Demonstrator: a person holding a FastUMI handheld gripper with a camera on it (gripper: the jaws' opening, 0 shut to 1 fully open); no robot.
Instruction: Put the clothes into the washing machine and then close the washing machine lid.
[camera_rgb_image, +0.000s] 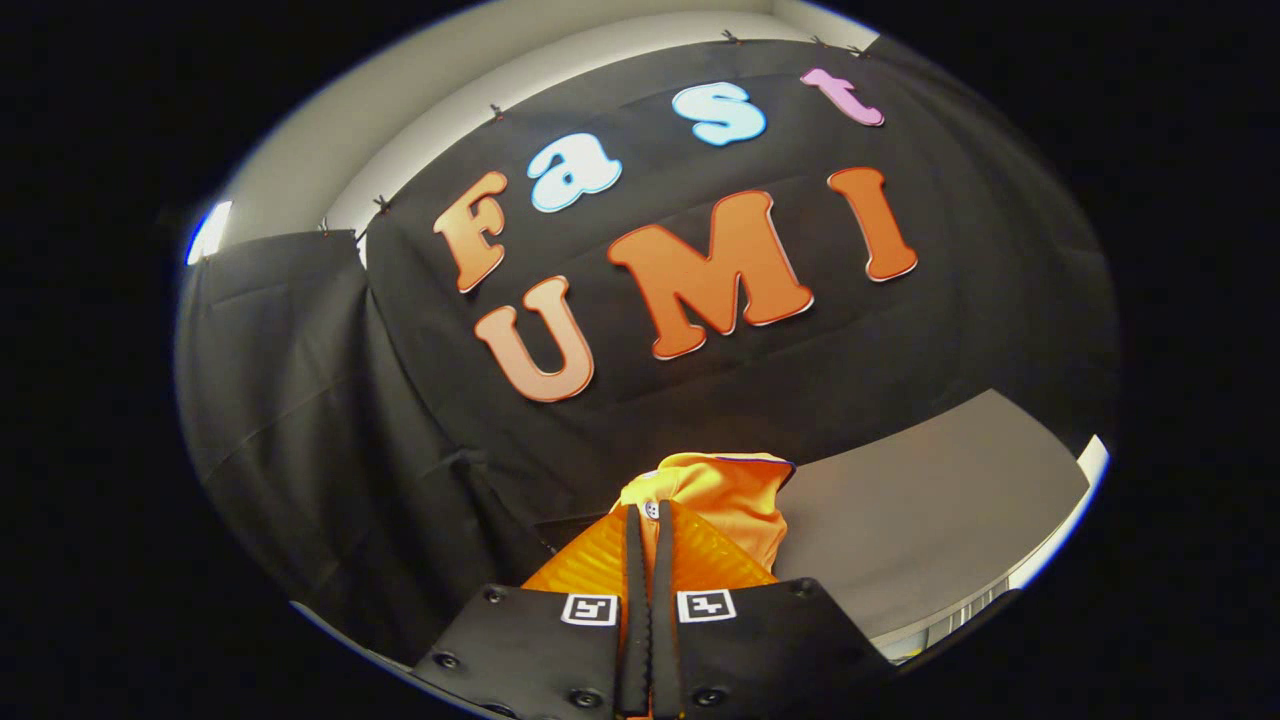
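Note:
An orange garment (735, 500) with a thin purple trim hangs bunched up just beyond my fingertips, lifted off the surface below. My gripper (647, 520) is shut on a fold of this cloth, and its two orange ribbed fingers (600, 565) stand almost together with the fabric pinched between them. A small white button shows on the garment at the tips. The rest of the cloth drapes away behind the fingers, toward the grey surface.
A grey flat table surface (930, 500) lies beyond and to the right of the fingers, with a pale edge (1060, 540) at its far right. Black cloth walls close the booth ahead and to the left.

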